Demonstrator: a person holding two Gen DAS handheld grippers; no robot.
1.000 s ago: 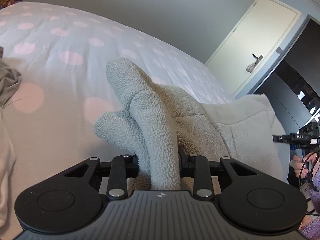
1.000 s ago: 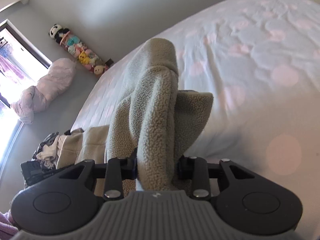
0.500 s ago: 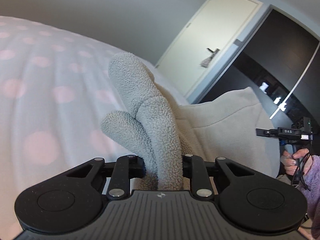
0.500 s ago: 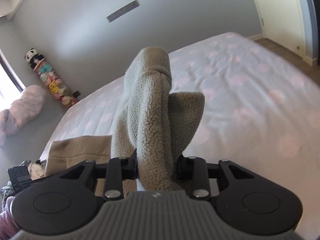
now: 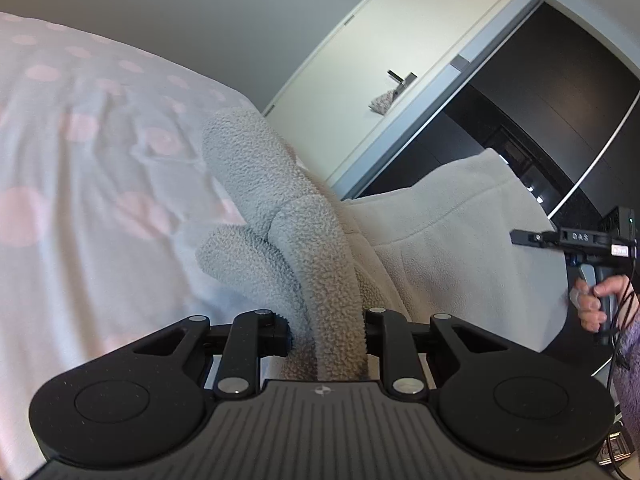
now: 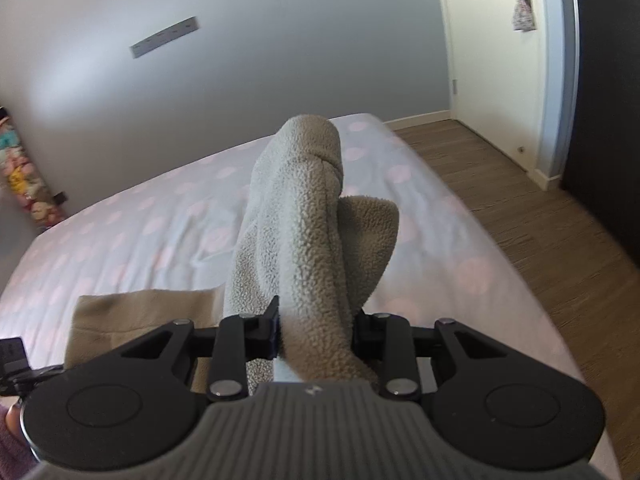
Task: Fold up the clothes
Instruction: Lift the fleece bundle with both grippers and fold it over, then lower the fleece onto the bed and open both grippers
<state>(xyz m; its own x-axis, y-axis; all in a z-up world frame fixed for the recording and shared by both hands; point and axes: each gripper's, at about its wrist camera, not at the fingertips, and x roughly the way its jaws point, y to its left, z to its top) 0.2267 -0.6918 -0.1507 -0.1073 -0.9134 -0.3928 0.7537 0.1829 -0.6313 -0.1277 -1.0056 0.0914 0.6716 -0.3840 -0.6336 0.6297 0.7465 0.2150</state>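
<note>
A grey-beige fleece garment (image 5: 256, 168) is bunched between the pads of my left gripper (image 5: 326, 328), which is shut on it, with folds sticking up past the fingers. Its body (image 5: 460, 232) stretches right toward the other gripper (image 5: 576, 240), held by a hand in a purple sleeve. In the right wrist view my right gripper (image 6: 316, 320) is shut on another thick bunch of the same fleece (image 6: 304, 200). A flat beige panel (image 6: 140, 312) hangs left toward the left gripper's edge (image 6: 12, 364). The fleece hides all fingertips.
The bed (image 6: 140, 232) with a white, pink-dotted cover lies under the garment. Its right edge drops to a wooden floor (image 6: 540, 208). A cream door (image 5: 380, 60) and a dark wardrobe (image 5: 540, 120) stand beyond. Stuffed toys (image 6: 20, 176) lean on the left wall.
Both grippers have swung across the bed with the fleece still held, and the right one has risen. The clothes pile and window have left view; the door, floor and wardrobe now show.
</note>
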